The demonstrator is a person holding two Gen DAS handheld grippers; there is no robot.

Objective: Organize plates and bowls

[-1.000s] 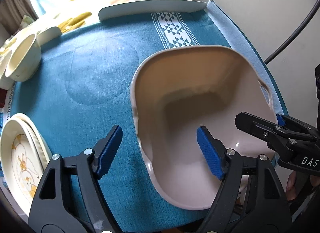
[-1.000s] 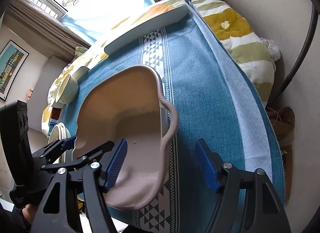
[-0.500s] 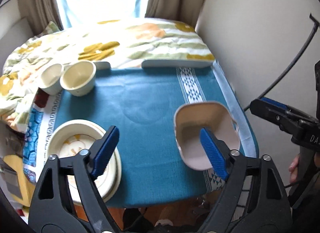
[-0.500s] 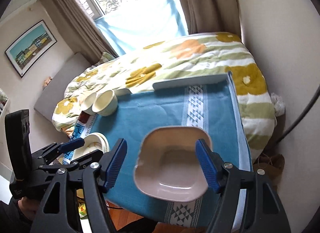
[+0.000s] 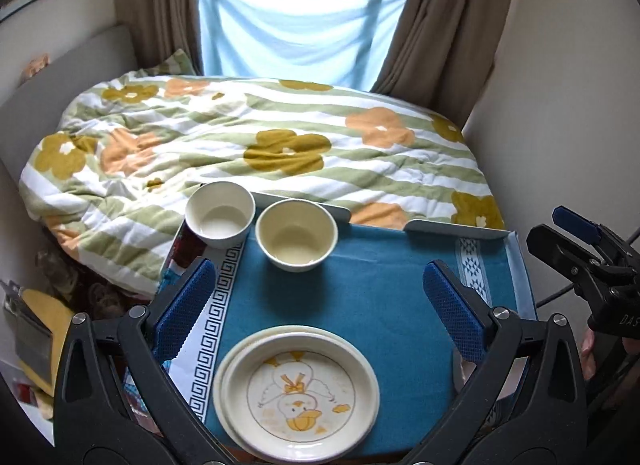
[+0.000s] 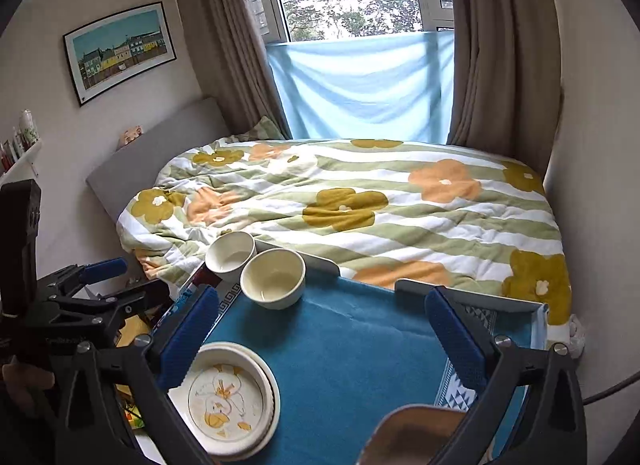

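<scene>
A stack of cream plates with a duck picture (image 5: 298,389) lies at the near left of the blue tablecloth (image 5: 380,297); it also shows in the right wrist view (image 6: 230,397). Two cream bowls stand side by side at the far left: one (image 5: 296,234) on the cloth, one (image 5: 220,214) at the table's corner. A beige dish (image 6: 416,439) sits at the near right, mostly cut off. My left gripper (image 5: 320,317) is open and empty, raised above the table. My right gripper (image 6: 324,339) is open and empty, also raised.
A bed with a flowered quilt (image 5: 260,145) lies just beyond the table's far edge. A wall (image 5: 560,105) stands close on the right. A window with curtains (image 6: 360,45) is behind the bed. Clutter sits on the floor at the left (image 5: 36,337).
Both grippers have pulled up and back from the beige dish, which stays on the table's near right. The view now takes in the whole table and bed.
</scene>
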